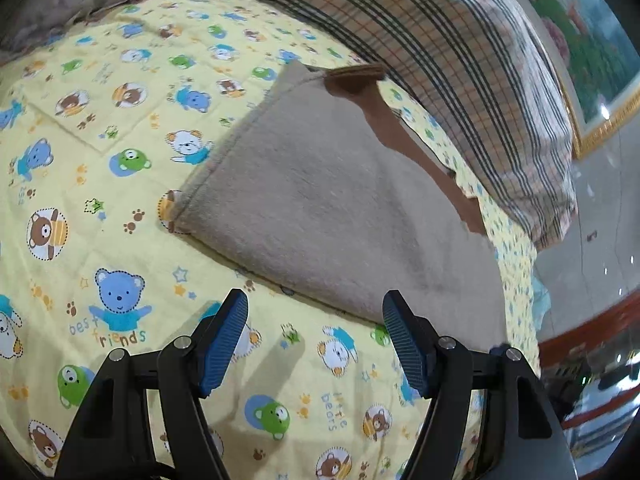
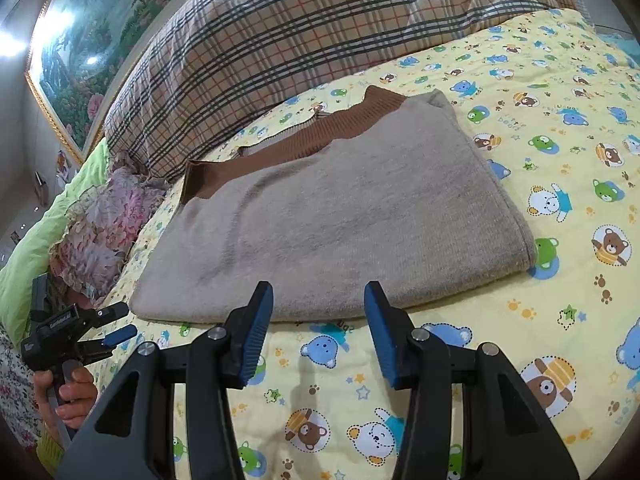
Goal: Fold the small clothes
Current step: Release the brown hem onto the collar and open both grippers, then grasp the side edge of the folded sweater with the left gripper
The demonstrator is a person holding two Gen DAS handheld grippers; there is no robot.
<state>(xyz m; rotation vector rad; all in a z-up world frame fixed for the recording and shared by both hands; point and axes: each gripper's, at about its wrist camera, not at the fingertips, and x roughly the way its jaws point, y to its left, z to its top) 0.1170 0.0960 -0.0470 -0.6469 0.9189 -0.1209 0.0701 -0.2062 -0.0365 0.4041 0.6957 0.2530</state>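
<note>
A grey-beige knit garment (image 1: 332,200) with a brown ribbed trim (image 1: 396,132) lies folded into a flat rectangle on the yellow bear-print sheet (image 1: 100,160). It also shows in the right wrist view (image 2: 340,216), its trim (image 2: 304,140) at the far edge. My left gripper (image 1: 316,340) is open and empty, just short of the garment's near edge. My right gripper (image 2: 318,332) is open and empty, just before the garment's near edge. The left gripper (image 2: 116,326) also shows at the lower left of the right wrist view, held by a hand and open.
A plaid pillow (image 2: 320,28) lies behind the garment, also in the left wrist view (image 1: 460,60). A floral ruffled cushion (image 2: 104,224) and green bedding (image 2: 36,236) lie to the left. A framed landscape picture (image 2: 100,32) hangs on the wall. The bed's edge (image 1: 520,300) drops off at the right.
</note>
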